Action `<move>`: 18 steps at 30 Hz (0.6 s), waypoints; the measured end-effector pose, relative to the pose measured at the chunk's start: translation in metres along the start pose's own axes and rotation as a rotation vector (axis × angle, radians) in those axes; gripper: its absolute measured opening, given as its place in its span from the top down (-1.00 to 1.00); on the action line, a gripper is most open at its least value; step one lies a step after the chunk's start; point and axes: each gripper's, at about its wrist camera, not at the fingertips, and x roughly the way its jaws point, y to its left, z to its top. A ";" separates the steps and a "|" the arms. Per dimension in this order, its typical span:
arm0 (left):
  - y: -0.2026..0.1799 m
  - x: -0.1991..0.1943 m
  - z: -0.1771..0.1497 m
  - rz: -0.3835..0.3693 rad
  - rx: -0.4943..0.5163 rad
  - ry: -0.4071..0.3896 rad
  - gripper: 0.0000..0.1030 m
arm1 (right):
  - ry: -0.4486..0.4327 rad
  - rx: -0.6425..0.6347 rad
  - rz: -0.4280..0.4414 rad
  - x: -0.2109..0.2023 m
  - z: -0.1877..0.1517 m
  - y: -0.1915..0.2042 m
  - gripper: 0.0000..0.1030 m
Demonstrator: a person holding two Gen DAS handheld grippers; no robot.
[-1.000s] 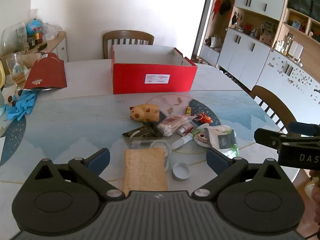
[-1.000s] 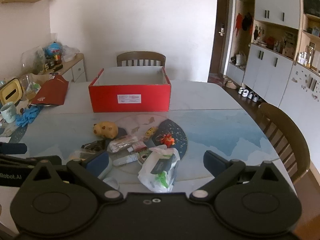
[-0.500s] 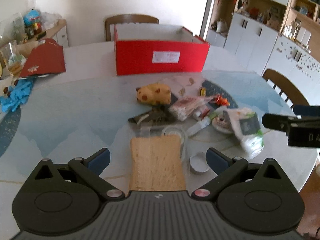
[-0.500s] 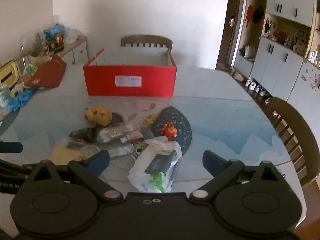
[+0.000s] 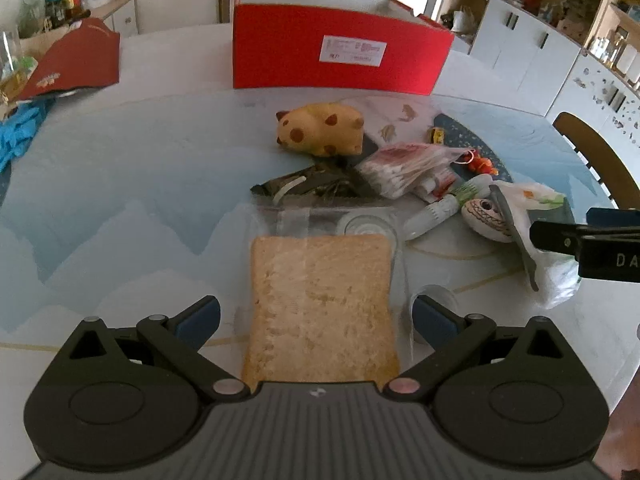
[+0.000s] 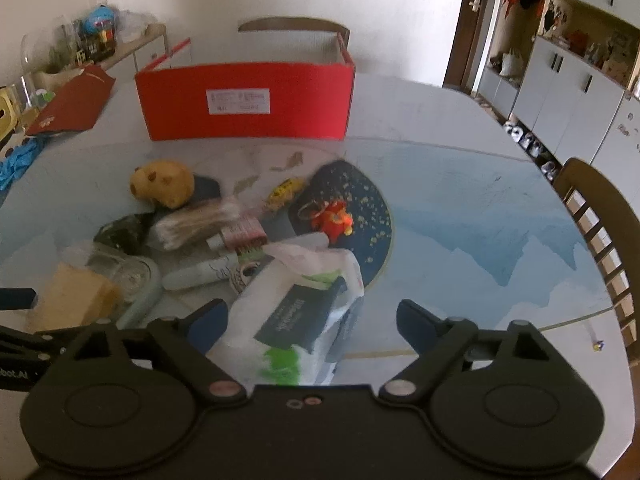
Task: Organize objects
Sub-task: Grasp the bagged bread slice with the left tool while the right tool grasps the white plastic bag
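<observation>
Lying in a loose heap near the middle of the table [image 5: 120,208] are the things to be sorted, and both grippers are being held over the near edge of that heap. The left gripper [image 5: 316,316] is being kept with its jaws wide apart, one blue pad on each side of a slice of bread in a clear bag [image 5: 320,304]; the pads are not seen pressing on it, and nothing is being gripped. The right gripper [image 6: 312,320] is also being held open, though its jaws have just been closing a little; a white plastic bag with a dark card [image 6: 296,320] is lying between them, with the left pad just beside the bag and the right pad well clear of it.

Behind the bread, a clear glass dish [image 5: 366,224], a dark wrapper [image 5: 316,184], a pack of cotton swabs [image 5: 404,168] and a white tube [image 5: 436,212] are being shown close together. A spotted yellow toy animal [image 5: 320,130] is resting at the far side of the heap, and a small red figure [image 6: 332,218] is sitting on a dark round mat [image 6: 368,208]. Beyond the heap, an open red box [image 6: 248,100] is standing upright on the table, well apart from both grippers.
</observation>
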 end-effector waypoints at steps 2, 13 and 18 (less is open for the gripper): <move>0.000 0.003 0.001 -0.002 -0.002 0.008 -0.98 | 0.010 -0.006 0.007 0.003 0.000 -0.002 -0.61; 0.004 0.003 0.003 -0.035 -0.054 0.014 -0.44 | 0.027 0.006 0.083 0.009 0.007 -0.011 0.27; 0.001 -0.002 0.003 -0.024 -0.031 0.002 -0.39 | 0.012 0.001 0.087 0.003 0.008 -0.014 0.75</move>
